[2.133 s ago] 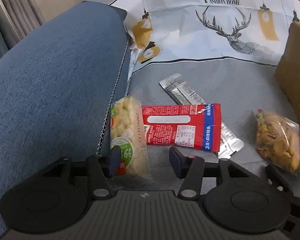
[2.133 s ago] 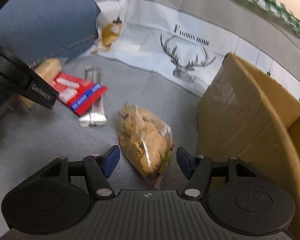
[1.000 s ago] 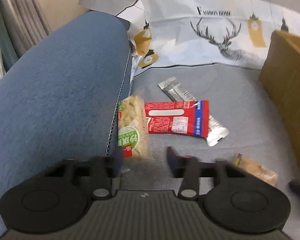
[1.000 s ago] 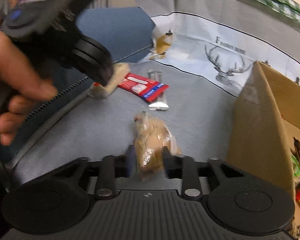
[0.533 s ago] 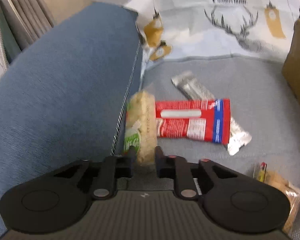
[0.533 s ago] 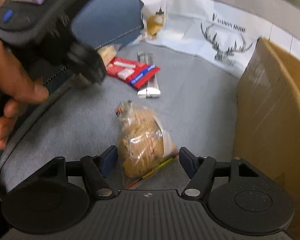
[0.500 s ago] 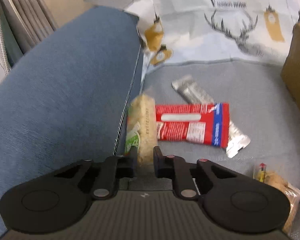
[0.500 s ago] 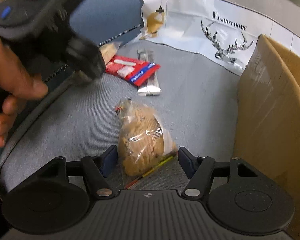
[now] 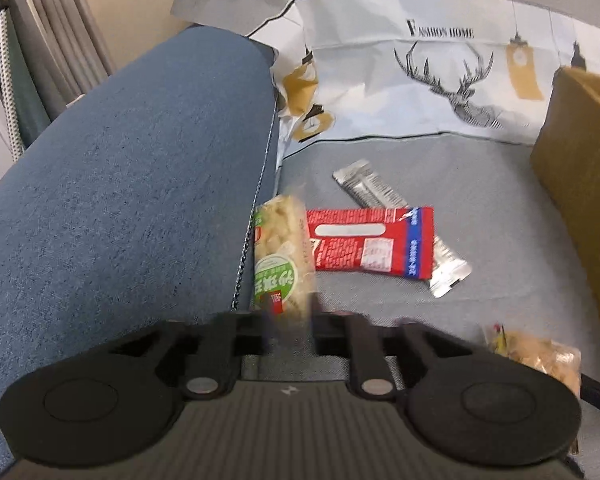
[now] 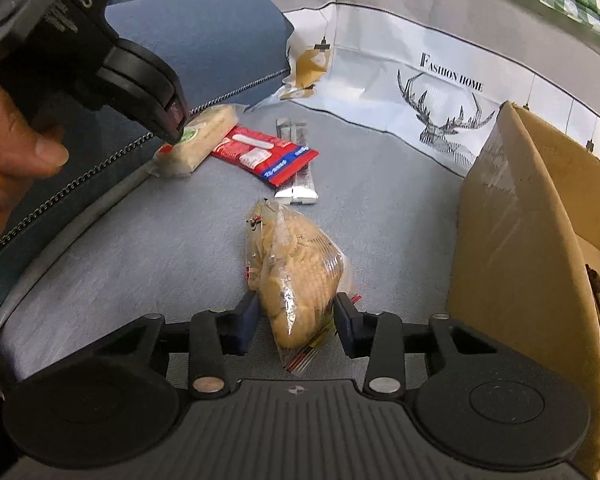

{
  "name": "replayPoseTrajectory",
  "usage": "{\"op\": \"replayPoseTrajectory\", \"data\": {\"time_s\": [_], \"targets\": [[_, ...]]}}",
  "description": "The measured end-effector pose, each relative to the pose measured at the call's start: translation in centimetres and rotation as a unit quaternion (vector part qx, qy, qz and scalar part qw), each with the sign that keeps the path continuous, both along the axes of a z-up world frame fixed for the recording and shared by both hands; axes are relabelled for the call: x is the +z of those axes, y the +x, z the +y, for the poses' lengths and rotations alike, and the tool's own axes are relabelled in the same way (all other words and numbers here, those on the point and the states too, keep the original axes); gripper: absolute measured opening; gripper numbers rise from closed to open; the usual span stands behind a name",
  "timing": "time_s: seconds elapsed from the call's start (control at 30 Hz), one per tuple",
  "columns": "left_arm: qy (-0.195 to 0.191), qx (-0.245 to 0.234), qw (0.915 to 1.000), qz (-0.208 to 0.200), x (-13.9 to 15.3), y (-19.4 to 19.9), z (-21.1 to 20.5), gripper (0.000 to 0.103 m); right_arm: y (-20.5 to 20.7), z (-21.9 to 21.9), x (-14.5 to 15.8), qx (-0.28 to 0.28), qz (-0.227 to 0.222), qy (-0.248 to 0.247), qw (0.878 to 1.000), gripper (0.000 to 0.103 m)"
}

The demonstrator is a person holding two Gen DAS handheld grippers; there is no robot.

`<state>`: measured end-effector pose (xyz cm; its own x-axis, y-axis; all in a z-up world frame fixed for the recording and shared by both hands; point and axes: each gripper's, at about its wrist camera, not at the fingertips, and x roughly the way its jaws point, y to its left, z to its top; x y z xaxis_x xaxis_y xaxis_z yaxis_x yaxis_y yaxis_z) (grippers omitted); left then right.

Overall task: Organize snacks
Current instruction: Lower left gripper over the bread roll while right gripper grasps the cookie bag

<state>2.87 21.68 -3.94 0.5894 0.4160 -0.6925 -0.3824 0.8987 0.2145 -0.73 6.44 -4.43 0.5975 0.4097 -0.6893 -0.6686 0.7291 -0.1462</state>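
A grey sofa seat (image 9: 480, 184) carries everything. Seen from the left wrist, a green-labelled snack pack (image 9: 282, 256) lies at the centre against the blue armrest (image 9: 132, 184) at 9 o'clock. Touching its right side is a red packet (image 9: 370, 244), which lies across a silver bar wrapper (image 9: 370, 190). A clear bag of biscuits (image 10: 296, 268) lies toward 4 o'clock. A cardboard box (image 10: 512, 232) stands at 3 o'clock, and a deer-print sheet (image 9: 440, 80) spreads at 12 o'clock.

Wrapped bar (image 9: 400, 216) under flat packet (image 9: 370, 244); cardboard box (image 10: 516, 240) right of cookie bag (image 10: 296, 276).
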Motion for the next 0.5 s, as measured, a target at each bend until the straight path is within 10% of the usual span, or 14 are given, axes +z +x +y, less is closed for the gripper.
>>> {"op": "replayPoseTrajectory", "data": {"time_s": [0.27,0.5], "targets": [[0.058,-0.009,0.9968,0.053,-2.5,3.1,-1.0,0.053,0.0,0.8,-0.5,0.012,-0.007,-0.014,1.0,0.06],[0.049,0.026,0.9965,0.063,-3.5,4.4,0.3,0.037,1.3,0.7,-1.0,0.005,0.01,-0.013,1.0,0.063]]}}
